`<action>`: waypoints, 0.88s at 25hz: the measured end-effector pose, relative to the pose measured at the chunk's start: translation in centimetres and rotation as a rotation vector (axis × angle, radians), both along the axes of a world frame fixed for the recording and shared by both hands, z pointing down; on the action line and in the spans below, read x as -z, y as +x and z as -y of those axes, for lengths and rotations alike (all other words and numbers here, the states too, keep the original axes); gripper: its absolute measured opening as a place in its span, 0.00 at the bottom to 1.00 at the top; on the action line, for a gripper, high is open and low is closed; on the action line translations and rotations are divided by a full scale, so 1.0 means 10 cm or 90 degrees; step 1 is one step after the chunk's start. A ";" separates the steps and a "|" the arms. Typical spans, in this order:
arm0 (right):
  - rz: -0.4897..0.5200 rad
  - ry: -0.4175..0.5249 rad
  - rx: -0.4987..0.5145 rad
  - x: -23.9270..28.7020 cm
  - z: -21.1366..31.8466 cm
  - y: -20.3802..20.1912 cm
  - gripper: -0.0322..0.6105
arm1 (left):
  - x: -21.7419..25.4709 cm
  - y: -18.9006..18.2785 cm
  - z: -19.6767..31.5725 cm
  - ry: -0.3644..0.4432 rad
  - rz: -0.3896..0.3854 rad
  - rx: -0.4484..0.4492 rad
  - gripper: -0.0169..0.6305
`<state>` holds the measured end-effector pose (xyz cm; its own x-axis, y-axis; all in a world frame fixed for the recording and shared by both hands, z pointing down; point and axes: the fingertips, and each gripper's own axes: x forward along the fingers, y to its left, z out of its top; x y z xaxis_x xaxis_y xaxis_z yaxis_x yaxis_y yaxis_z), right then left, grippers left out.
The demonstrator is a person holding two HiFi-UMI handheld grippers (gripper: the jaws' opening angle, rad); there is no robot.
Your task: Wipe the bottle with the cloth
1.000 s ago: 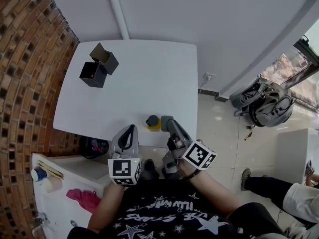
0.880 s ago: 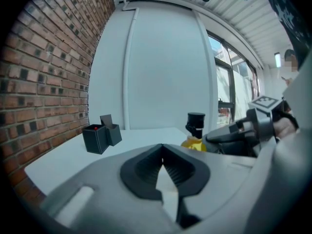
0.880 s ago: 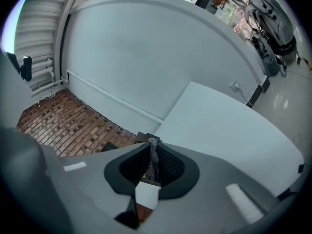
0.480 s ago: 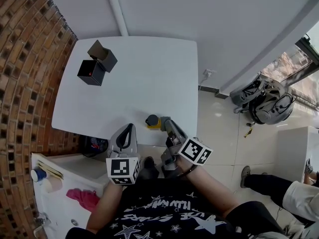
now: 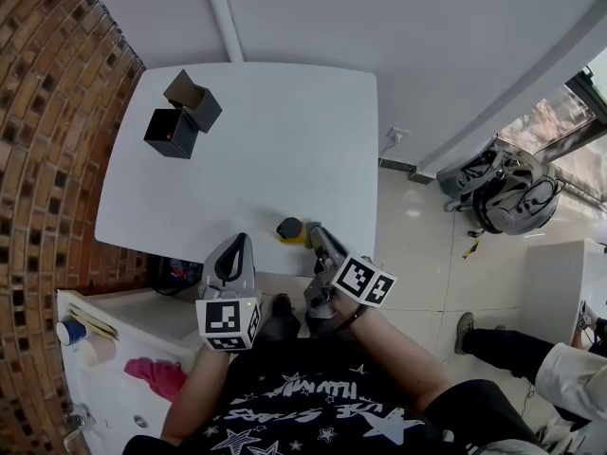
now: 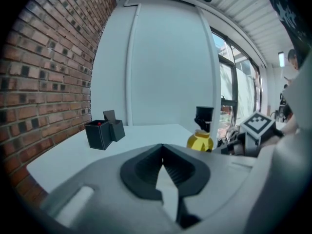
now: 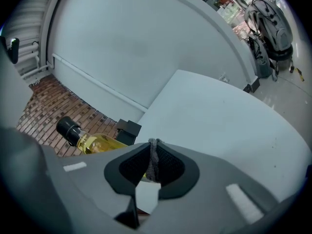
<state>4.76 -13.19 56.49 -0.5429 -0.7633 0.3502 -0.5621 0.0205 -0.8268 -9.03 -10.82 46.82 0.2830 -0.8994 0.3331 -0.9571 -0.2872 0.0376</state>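
Bottle (image 5: 290, 230) stands on white table (image 5: 275, 150) beside brick wall (image 5: 47, 159).

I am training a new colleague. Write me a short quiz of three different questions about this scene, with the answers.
1. True or false: the right tool is shut on a grey cloth.
2. Where does the bottle stand? A) at the near edge of the table; B) beside the black boxes; C) on the floor.
3. Fill in: the left tool is shut and holds ____.
Key: 1 true; 2 A; 3 nothing.
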 end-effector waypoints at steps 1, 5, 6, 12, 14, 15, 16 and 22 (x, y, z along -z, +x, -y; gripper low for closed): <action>-0.006 -0.006 0.007 -0.03 -0.01 -0.02 0.11 | 0.00 -0.01 0.00 0.000 0.001 0.000 0.03; -0.043 -0.011 0.033 -0.07 -0.04 -0.01 0.11 | -0.01 -0.13 0.03 0.002 -0.004 0.016 0.03; -0.052 -0.006 0.033 -0.05 -0.04 0.01 0.11 | 0.00 -0.17 0.04 0.004 -0.004 0.019 0.03; -0.101 0.095 0.047 0.39 0.05 0.17 0.11 | 0.05 -0.30 0.05 0.016 -0.007 0.001 0.03; -0.116 0.156 0.088 0.62 0.09 0.19 0.11 | 0.05 -0.32 0.04 0.017 -0.013 -0.011 0.03; -0.121 0.184 0.116 0.74 0.12 0.18 0.11 | 0.06 -0.32 0.03 0.017 -0.016 -0.018 0.03; -0.122 0.208 0.146 0.85 0.14 0.17 0.11 | 0.06 -0.33 0.02 0.018 -0.017 -0.025 0.03; -0.082 0.253 0.335 1.26 0.29 0.02 0.11 | 0.10 -0.34 -0.05 0.018 -0.034 -0.057 0.03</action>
<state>4.95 -16.08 43.88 -0.8506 -0.4925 0.1840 -0.4873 0.6072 -0.6275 -12.38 -10.29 45.85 0.3793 -0.8784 0.2909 -0.9244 -0.3731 0.0790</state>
